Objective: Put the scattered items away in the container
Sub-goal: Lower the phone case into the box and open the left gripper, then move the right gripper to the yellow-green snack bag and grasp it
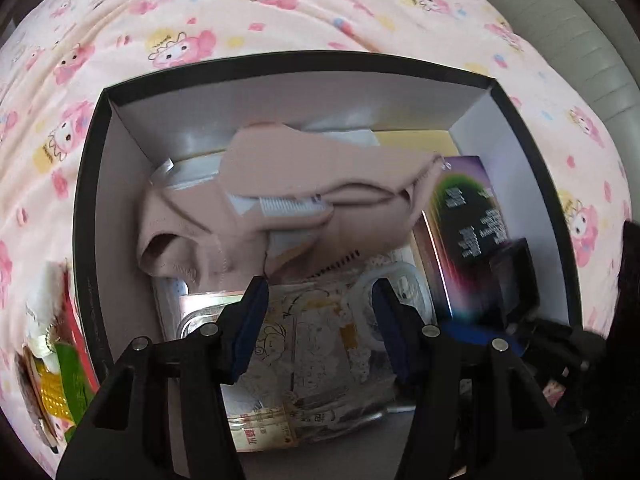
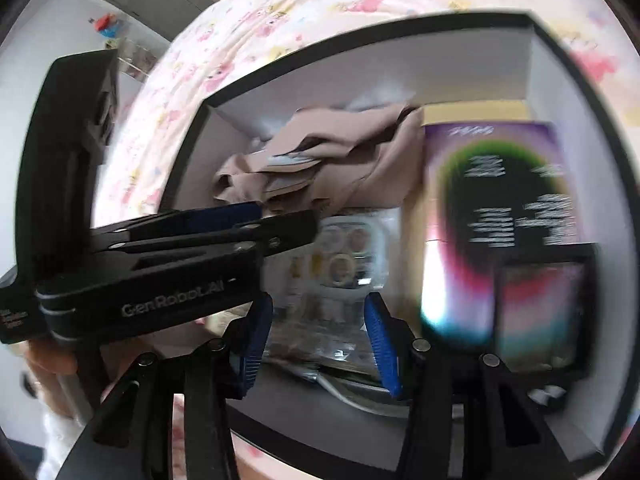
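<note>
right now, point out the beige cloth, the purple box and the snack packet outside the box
beige cloth (image 1: 320, 184), left wrist view, on its folded middle
purple box (image 2: 492, 184), right wrist view, on its printed face
snack packet (image 1: 60, 360), left wrist view, on its green and red front

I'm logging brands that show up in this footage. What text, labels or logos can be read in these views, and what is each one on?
"GenRobot.AI": white letters on the side of the left hand-held gripper, seen in the right wrist view.
Purple box in the black container: white print, too blurred to read.
Packet near the container's front: red Chinese characters, too small to read.
Small label at the left gripper's rear end: blurred, unreadable.
</note>
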`<state>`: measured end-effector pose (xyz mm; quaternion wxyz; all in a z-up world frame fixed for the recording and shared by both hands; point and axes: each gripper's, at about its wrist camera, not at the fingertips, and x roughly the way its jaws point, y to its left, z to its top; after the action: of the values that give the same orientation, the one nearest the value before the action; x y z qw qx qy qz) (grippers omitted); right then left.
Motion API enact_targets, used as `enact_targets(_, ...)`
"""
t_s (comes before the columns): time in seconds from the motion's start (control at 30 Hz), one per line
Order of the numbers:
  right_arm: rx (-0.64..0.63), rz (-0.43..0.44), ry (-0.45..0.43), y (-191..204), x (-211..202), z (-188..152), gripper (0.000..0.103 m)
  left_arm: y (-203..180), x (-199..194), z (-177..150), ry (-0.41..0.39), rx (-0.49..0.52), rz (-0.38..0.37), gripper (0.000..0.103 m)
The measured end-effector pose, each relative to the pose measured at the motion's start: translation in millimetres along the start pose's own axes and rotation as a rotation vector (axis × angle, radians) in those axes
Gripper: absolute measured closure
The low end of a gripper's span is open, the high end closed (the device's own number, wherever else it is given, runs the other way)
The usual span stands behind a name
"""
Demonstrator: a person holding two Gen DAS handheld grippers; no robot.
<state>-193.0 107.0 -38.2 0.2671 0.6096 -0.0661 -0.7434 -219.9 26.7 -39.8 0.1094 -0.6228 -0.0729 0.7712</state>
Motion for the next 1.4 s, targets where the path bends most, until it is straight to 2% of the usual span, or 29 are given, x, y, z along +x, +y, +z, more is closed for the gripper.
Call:
enact_targets(0.07,-0.023,-0.096,-0.049,2,-11,-3,0.058,-1,-1,-8,0.037,0.001,-0.053,0.048)
enact_targets(0.1,-0.026,-0.112,-0.065,3,-15,-4,0.058,-1,-3,-12,0.036,0.003,-0.077,0.048)
enact_targets(0.17,-0.035,-0.109,-0.063,4,-16,-7,0.058,2,-8,-16,0.007,0.001,-0.106,0.048)
enact_targets(0.23,-0.028,-0.113,-0.043,3,-12,-6,0.058,7,-10,-14,-0.04,-0.021,-0.074,0.048)
enact_targets(0.33,-0.024,-0.108,-0.015,2,-4,-5,0.058,14,-1,-9,-0.024,-0.06,-0.096,0.048)
enact_targets(0.37,-0.02,-0.097,-0.004,1,-2,-5,0.058,14,4,-9,-0.004,-0.064,-0.108,0.048)
enact_targets(0.4,0.004,-0.038,0.017,-2,1,-4,0.058,10,10,-12,0.025,-0.056,-0.117,0.048)
enact_targets(0.47,0.053,0.098,0.08,-11,9,-8,0.058,6,13,-14,0.03,-0.04,-0.125,0.047)
enact_targets(0.5,0.053,0.106,0.082,-12,8,-10,0.058,5,11,-14,0.022,-0.038,-0.126,0.047)
enact_targets(0.63,0.007,0.006,0.017,-5,-9,-18,0.058,4,-3,-20,-0.015,-0.04,-0.154,0.047)
enact_targets(0.7,0.001,-0.021,-0.029,-2,-23,-25,0.058,4,-12,-25,-0.022,-0.046,-0.217,0.047)
enact_targets(0.77,-0.035,-0.061,-0.118,8,-46,-37,0.058,2,-25,-32,-0.044,-0.041,-0.307,0.045)
enact_targets(0.8,-0.047,-0.074,-0.152,9,-53,-41,0.058,2,-32,-39,-0.074,-0.036,-0.315,0.045)
enact_targets(0.87,-0.049,-0.128,-0.224,14,-65,-51,0.058,-3,-53,-59,-0.152,-0.023,-0.271,0.045)
enact_targets(0.97,-0.04,-0.157,-0.281,17,-71,-62,0.058,-3,-61,-68,-0.241,-0.018,-0.2,0.045)
enact_targets(1.1,-0.049,-0.188,-0.321,24,-69,-73,0.058,0,-75,-91,-0.283,0.01,-0.217,0.044)
enact_targets(1.2,-0.072,-0.224,-0.378,34,-75,-88,0.058,-4,-82,-105,-0.329,0.027,-0.201,0.043)
enact_targets(1.4,-0.106,-0.145,-0.409,59,-90,-115,0.058,-1,-115,-143,-0.375,0.007,-0.203,0.043)
